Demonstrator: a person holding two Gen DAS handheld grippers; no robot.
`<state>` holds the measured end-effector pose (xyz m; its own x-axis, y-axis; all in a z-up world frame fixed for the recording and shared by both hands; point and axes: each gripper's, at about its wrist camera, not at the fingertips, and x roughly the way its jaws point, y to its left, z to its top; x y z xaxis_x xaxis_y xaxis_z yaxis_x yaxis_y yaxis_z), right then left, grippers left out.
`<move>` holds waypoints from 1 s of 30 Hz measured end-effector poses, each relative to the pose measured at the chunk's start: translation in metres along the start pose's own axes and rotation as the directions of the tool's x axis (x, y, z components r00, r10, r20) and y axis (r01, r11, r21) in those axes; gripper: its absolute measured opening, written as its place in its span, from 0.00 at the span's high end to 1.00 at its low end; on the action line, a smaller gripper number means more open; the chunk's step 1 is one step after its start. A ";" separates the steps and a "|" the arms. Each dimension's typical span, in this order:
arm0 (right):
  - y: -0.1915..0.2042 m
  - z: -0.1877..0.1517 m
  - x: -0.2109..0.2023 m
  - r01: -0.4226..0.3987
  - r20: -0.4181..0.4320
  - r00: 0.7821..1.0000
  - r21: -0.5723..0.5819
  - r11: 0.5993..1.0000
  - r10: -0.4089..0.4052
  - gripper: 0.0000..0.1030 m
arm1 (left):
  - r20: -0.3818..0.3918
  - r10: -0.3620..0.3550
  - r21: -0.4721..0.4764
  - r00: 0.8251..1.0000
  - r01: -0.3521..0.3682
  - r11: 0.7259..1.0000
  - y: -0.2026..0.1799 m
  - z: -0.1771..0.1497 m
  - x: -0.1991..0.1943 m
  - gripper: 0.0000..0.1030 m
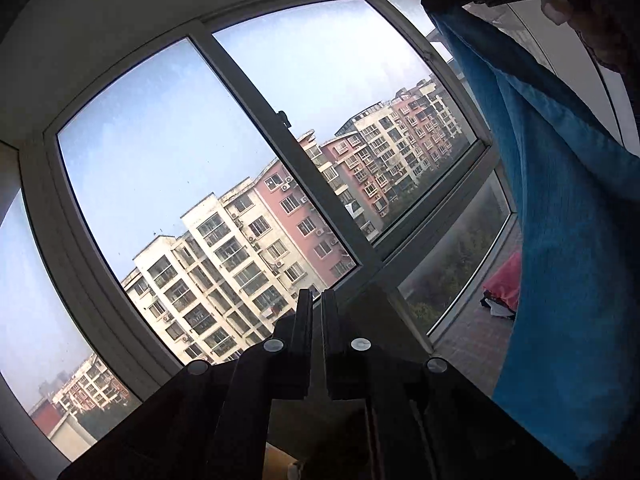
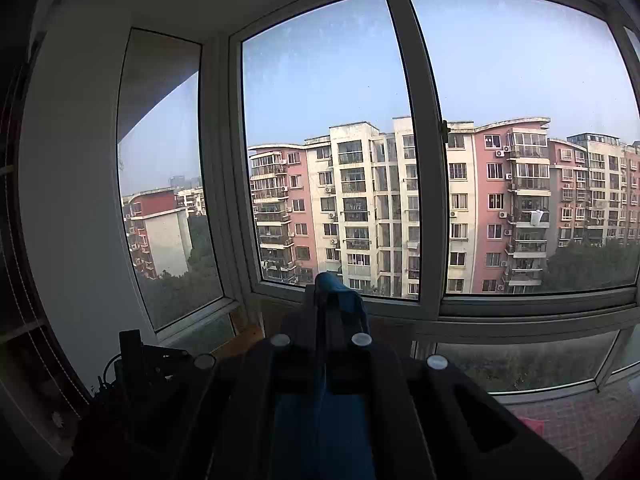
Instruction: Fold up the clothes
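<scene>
In the right wrist view, the right gripper point(image 2: 322, 292) is clamped on a fold of blue cloth point(image 2: 340, 300): a small bunch pokes out above the fingertips and more of the fabric runs back between the two dark fingers point(image 2: 310, 320) toward the camera. In the left wrist view, the left gripper point(image 1: 317, 300) has its jaws nearly together, a thin slit of daylight between them and nothing in them. To its right the same blue cloth point(image 1: 560, 200) hangs as one long, matte sheet with soft vertical folds, its top corner pinched high up, with a hand point(image 1: 556, 8) there. One blue garment shows in all. Farther off, one red item point(image 1: 506, 284) lies on the tiled floor point(image 1: 472, 340). Beyond stand the window point(image 2: 424, 160) panes and apartment blocks point(image 2: 400, 208).
</scene>
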<state>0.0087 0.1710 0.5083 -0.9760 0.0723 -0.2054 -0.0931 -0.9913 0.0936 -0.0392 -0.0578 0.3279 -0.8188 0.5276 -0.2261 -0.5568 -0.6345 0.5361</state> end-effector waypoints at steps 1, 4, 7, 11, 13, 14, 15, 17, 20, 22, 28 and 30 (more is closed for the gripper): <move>-0.004 -0.005 0.000 -0.001 -0.011 1.000 0.004 1.000 0.001 0.98 | -0.022 -0.054 -0.017 0.998 0.053 0.998 -0.009 -0.018 0.013 0.95; -0.020 -0.031 -0.018 0.016 -0.051 0.999 0.005 1.000 -0.016 0.98 | -0.072 -0.186 -0.027 0.980 0.185 0.982 -0.045 -0.066 0.048 0.93; -0.038 -0.080 -0.052 0.056 -0.093 0.994 0.045 0.997 -0.051 0.98 | -0.100 -0.312 -0.025 0.945 0.311 0.950 -0.076 -0.094 0.084 0.93; -0.074 -0.186 -0.104 0.192 -0.200 0.968 0.187 0.963 -0.153 0.98 | -0.096 -0.456 -0.047 0.885 0.454 0.890 -0.104 -0.115 0.112 0.83; -0.098 -0.258 -0.134 0.298 -0.279 0.937 0.313 0.902 -0.213 0.98 | -0.112 -0.492 -0.047 0.863 0.490 0.870 -0.114 -0.120 0.127 0.83; -0.109 -0.296 -0.149 0.349 -0.321 0.919 0.386 0.854 -0.230 0.98 | -0.125 -0.499 -0.033 0.858 0.499 0.866 -0.121 -0.123 0.134 0.83; -0.119 -0.335 -0.165 0.403 -0.364 0.898 0.452 0.796 -0.248 0.98 | -0.139 -0.509 -0.024 0.849 0.511 0.859 -0.128 -0.125 0.140 0.83; -0.136 -0.412 -0.198 0.521 -0.449 0.844 0.562 0.643 -0.292 0.98 | -0.174 -0.548 -0.018 0.818 0.554 0.832 -0.147 -0.133 0.151 0.83; -0.148 -0.503 -0.251 0.615 -0.530 0.788 0.665 0.424 -0.313 0.98 | -0.247 -0.601 0.014 0.760 0.623 0.782 -0.181 -0.138 0.175 0.83; -0.149 -0.535 -0.273 0.644 -0.560 0.765 0.680 0.351 -0.318 0.98 | -0.306 -0.627 0.025 0.716 0.665 0.747 -0.209 -0.143 0.193 0.83; -0.166 -0.554 -0.300 0.630 -0.548 0.774 0.717 0.298 -0.317 0.98 | -0.467 -0.708 0.037 0.530 0.812 0.583 -0.305 -0.152 0.223 0.79; -0.171 -0.559 -0.301 0.629 -0.552 0.776 0.714 0.308 -0.306 0.98 | -0.516 -0.717 0.066 0.469 0.856 0.513 -0.330 -0.158 0.213 0.76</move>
<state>0.4287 0.2568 0.0094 -0.6201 0.2984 -0.7256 -0.7832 -0.1809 0.5949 -0.0521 0.1753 -0.0256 -0.0567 0.4102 -0.9102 -0.9773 0.1637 0.1346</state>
